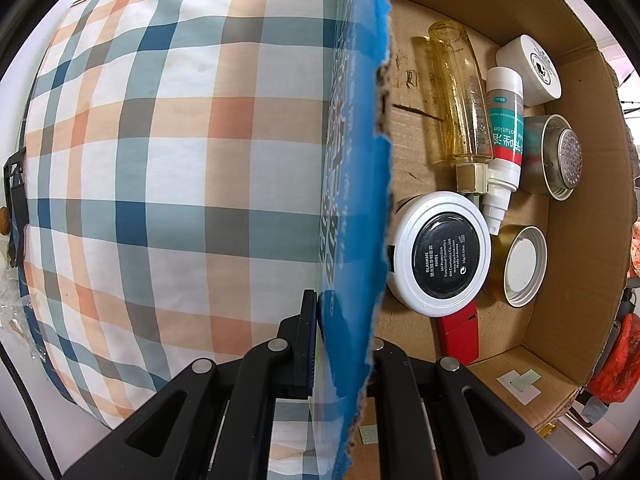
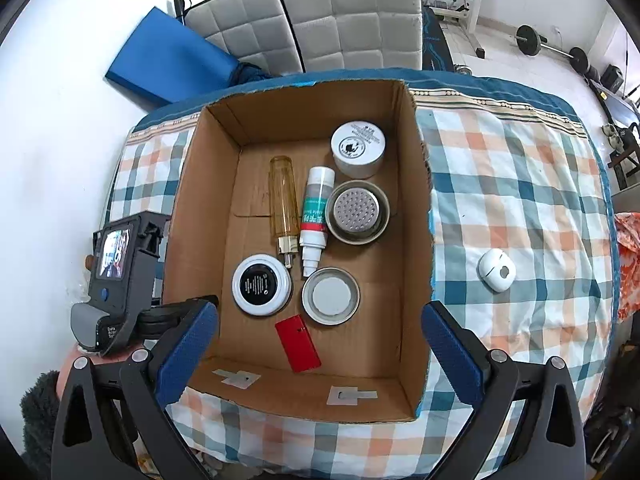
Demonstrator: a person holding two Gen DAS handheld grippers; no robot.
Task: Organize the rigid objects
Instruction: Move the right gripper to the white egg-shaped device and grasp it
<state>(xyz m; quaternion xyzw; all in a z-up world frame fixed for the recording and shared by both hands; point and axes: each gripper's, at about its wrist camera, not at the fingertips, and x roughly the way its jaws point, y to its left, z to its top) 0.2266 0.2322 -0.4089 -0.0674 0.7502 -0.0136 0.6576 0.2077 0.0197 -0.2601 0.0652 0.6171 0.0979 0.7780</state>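
Checked bedspread (image 2: 520,208), right hand-held gripper (image 2: 320,344) spread, left hand-held gripper (image 1: 344,344) pinching box wall (image 1: 360,200).

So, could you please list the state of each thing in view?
Box: open, its wall clamped by the left gripper.
Right gripper: open, empty.
Amber bottle: lying down.
White tube: lying down.
Metal lid: inside facing up.
White case: outside the box, on the cloth.
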